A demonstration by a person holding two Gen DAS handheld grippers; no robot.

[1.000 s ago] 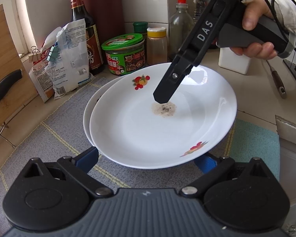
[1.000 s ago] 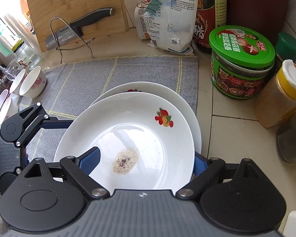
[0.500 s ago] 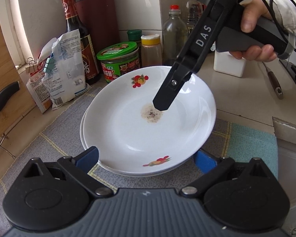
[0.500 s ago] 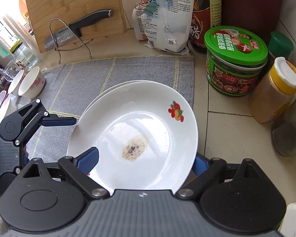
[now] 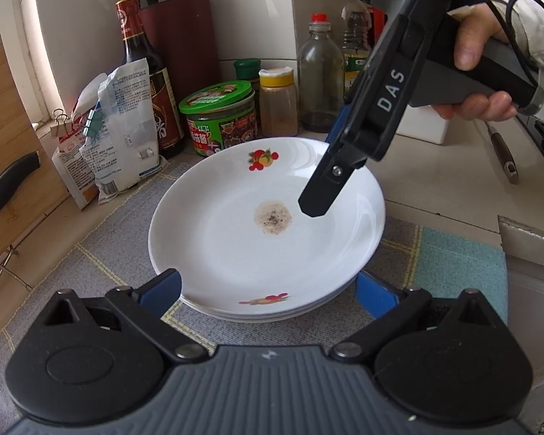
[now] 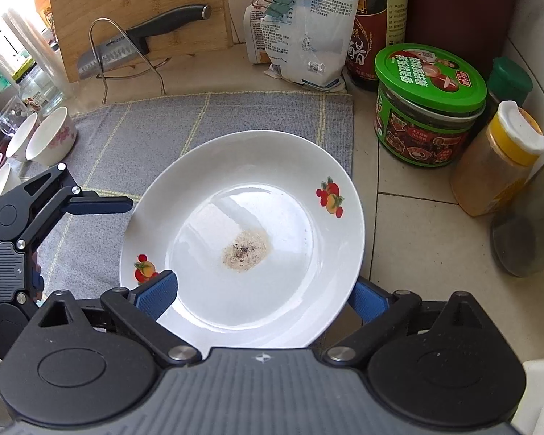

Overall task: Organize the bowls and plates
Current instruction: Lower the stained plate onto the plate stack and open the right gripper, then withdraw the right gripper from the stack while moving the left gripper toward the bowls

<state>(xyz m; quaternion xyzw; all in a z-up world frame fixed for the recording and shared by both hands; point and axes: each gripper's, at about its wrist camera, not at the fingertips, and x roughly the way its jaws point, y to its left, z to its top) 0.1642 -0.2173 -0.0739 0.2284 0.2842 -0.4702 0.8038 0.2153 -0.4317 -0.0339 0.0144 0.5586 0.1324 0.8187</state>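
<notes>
A white plate [image 5: 235,239] [image 6: 272,290] with fruit prints and a brown crumb stain lies squarely on a second white plate [image 5: 257,317], whose rim just shows beneath it. The stack rests on a grey mat [image 6: 163,127]. My right gripper [image 6: 264,296] straddles the top plate's rim. Its jaws are opening, the blue pads stand off the plate, and one finger [image 5: 317,199] hovers over the plate's inside. My left gripper [image 5: 268,293] is open at the stack's near edge, touching nothing. Several small bowls [image 6: 50,141] stand at the mat's far left.
A green-lidded jar [image 6: 429,105], a yellow-capped spice jar [image 6: 500,159], a soy bottle [image 5: 145,83] and clipped bags [image 6: 308,25] crowd the wall side. A cutting board with a knife [image 6: 145,43] on a wire rack stands behind the mat. A teal cloth [image 5: 460,264] lies beside the mat.
The top plate slid from its offset place and settled centred on the lower plate. The right gripper's jaws spread wider and came off the plate. The left gripper stayed put.
</notes>
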